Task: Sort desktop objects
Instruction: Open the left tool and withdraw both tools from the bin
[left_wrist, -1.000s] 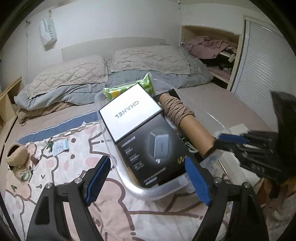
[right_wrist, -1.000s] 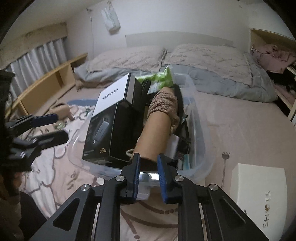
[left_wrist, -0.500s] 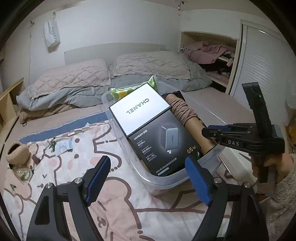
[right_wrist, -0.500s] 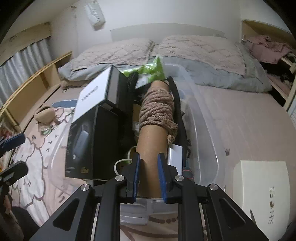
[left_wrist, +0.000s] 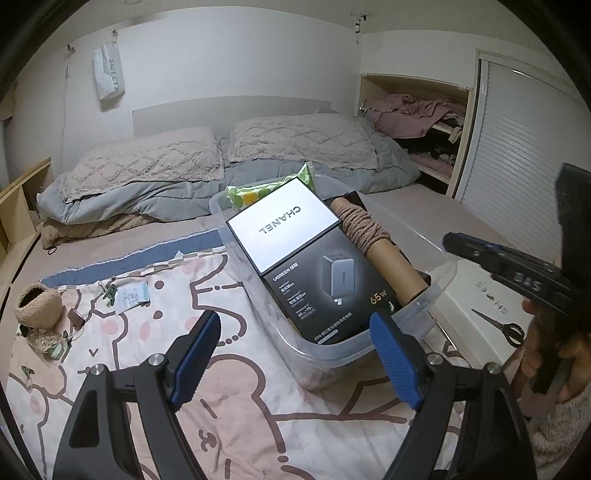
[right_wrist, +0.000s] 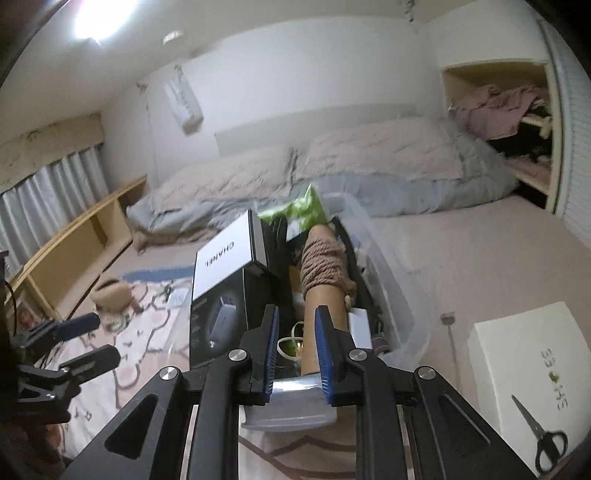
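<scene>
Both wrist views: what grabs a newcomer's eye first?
The clear plastic bin on the bed, crammed: a white CHANEL box lies on a black charger box, with a rope-wound cardboard tube beside them. The right gripper hovers open above the tube's near end. Scissors lie on a white shoebox right of the bin.

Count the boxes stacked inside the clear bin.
2. The white CHANEL box lies on top toward the bin's far end; the black UGREEN charger box sits under it, nearer the camera, beside the cardboard tube. More could be hidden beneath inside the clear bin.
</scene>
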